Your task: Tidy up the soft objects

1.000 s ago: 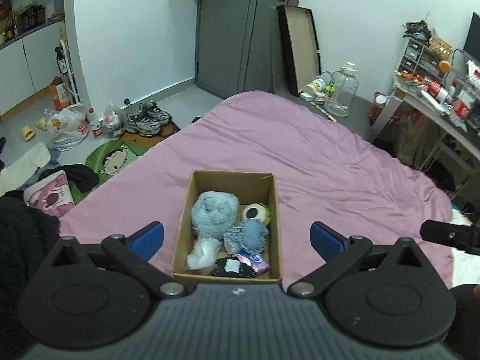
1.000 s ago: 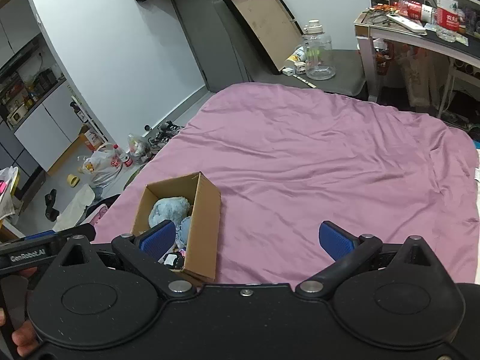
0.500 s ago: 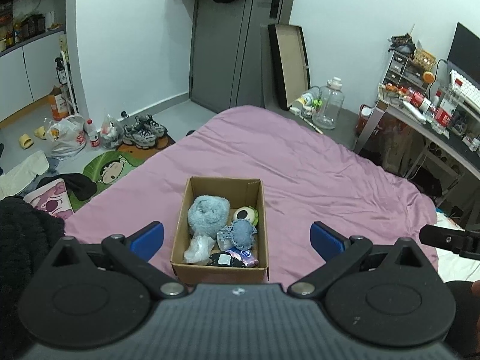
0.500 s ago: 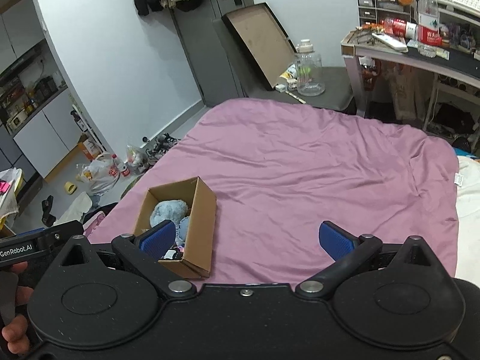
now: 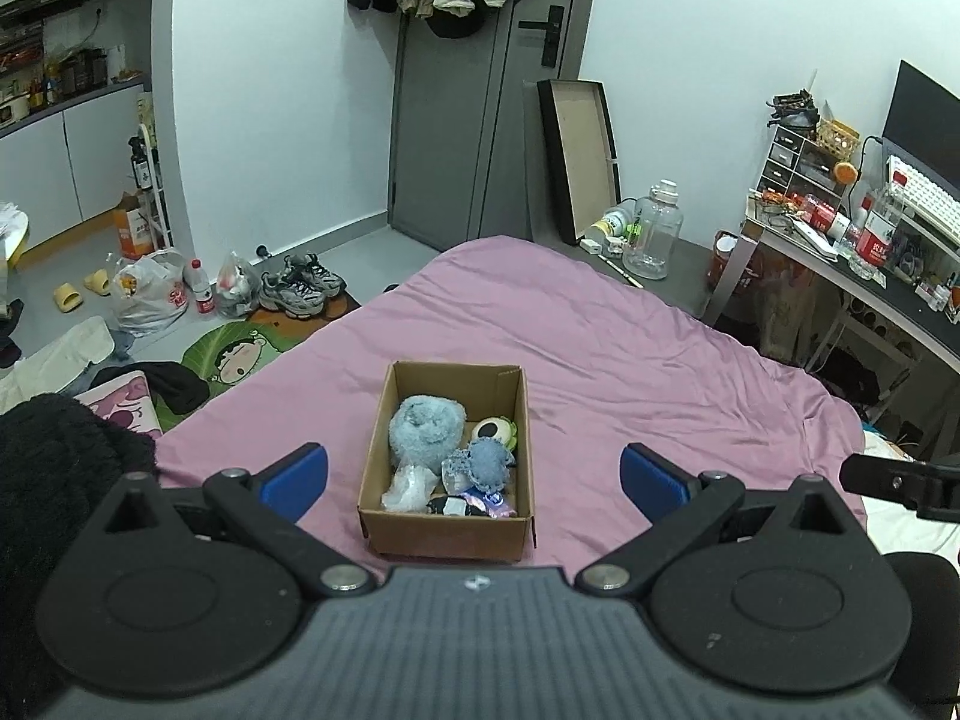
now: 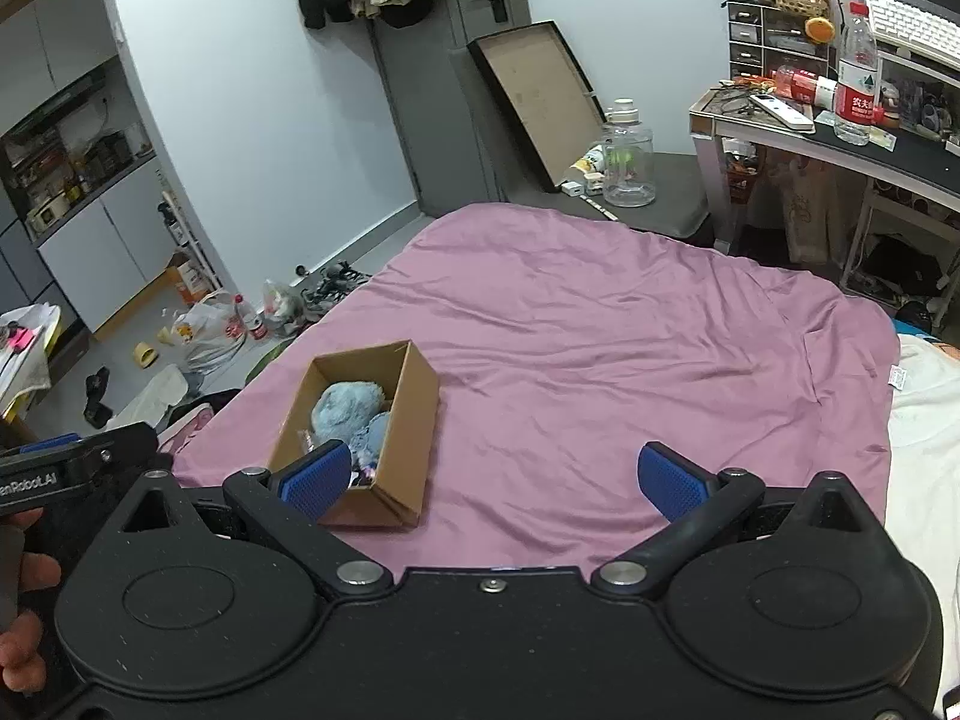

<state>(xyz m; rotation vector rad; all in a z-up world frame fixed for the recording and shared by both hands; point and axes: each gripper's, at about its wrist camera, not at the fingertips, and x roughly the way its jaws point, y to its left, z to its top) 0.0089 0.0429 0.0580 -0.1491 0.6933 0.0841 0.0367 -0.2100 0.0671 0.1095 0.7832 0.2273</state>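
An open cardboard box (image 5: pixel 449 540) stands on the pink bedspread (image 5: pixel 630 372). It holds a big light-blue plush (image 5: pixel 426 429), a smaller blue plush (image 5: pixel 487 465), a green one-eyed toy (image 5: pixel 495 431), a white soft item (image 5: pixel 411 483) and other small things. My left gripper (image 5: pixel 474 477) is open and empty, raised above and behind the box. My right gripper (image 6: pixel 492 480) is open and empty, over the bedspread to the right of the box (image 6: pixel 408 420); its left finger (image 6: pixel 315 474) overlaps the box's near corner in view.
The bedspread (image 6: pixel 600 348) stretches wide to the right of the box. A desk (image 6: pixel 840 138) with bottles stands at the far right. Shoes (image 5: pixel 303 288), bags and a floor mat lie left of the bed. A large water jug (image 5: pixel 653 231) stands beyond the bed's end.
Both grippers have risen and pulled back from the box, which now looks smaller and farther. More of the door and the room shows. Both stay open.
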